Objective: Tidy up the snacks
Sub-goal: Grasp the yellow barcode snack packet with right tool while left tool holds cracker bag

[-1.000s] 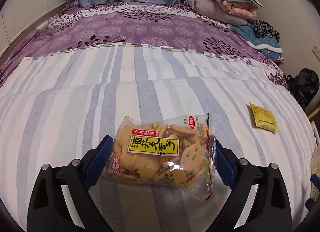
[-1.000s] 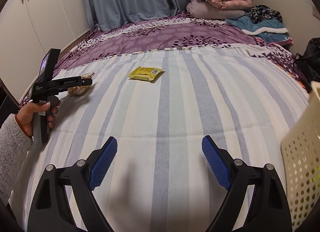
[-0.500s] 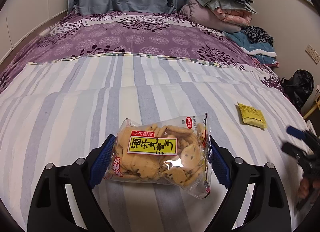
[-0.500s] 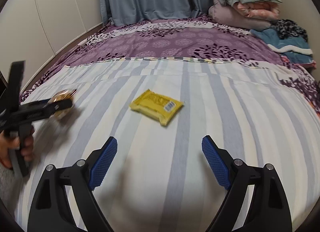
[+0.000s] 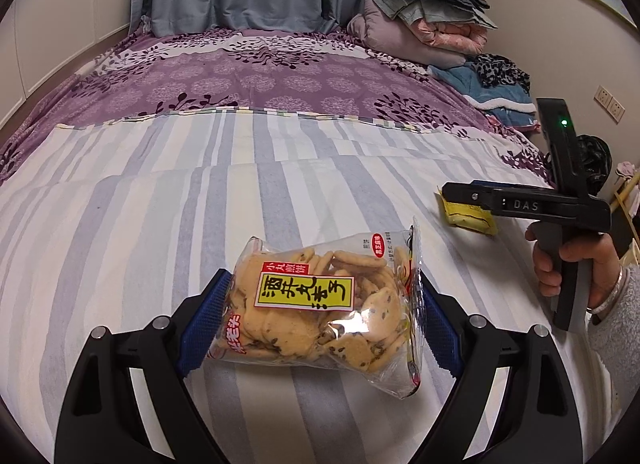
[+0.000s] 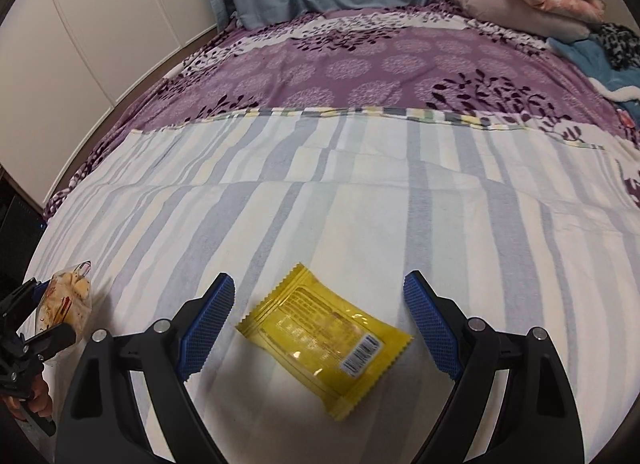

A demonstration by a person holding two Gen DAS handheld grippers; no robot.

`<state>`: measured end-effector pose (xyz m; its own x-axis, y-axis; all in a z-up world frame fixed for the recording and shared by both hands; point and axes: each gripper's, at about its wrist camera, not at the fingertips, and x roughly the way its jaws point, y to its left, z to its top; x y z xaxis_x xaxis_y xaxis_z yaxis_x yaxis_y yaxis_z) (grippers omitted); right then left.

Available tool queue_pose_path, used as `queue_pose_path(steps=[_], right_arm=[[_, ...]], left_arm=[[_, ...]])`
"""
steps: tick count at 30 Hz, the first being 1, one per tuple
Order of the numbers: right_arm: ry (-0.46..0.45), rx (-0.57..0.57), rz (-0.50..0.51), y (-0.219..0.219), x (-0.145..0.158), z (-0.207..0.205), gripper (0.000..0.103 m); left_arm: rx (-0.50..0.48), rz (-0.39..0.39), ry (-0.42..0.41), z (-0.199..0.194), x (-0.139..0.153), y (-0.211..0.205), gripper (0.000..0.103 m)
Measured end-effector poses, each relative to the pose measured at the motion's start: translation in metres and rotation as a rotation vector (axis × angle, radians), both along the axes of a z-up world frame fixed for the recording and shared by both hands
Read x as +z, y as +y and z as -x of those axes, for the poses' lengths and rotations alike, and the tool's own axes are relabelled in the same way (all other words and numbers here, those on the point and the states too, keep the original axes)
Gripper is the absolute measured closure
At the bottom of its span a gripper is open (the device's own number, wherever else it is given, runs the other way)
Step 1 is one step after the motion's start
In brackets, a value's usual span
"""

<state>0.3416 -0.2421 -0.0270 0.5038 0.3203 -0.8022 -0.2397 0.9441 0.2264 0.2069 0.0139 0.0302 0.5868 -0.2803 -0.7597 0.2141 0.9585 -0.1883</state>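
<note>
Cracker bag [image 5: 320, 304] between left tongs [image 5: 322, 318]

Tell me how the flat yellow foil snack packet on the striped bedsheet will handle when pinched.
The flat yellow foil snack packet looks thin and light, so probably floppy. Its glossy film may slip between pads. Lying flat on soft bedding, its edges could be hard to catch.

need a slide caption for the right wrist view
Open right hand-held gripper poised around a yellow snack packet lying on the striped bedsheet.
</note>
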Motion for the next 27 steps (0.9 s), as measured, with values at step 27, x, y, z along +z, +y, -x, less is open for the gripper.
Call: queue_pose_path(steps=[27], right_arm=[[-0.027,0.040,0.177,0.026,0.000,0.027,0.051]], left_arm=[[0.040,-0.006,0.015,0.001,-0.010,0.003,0.014]])
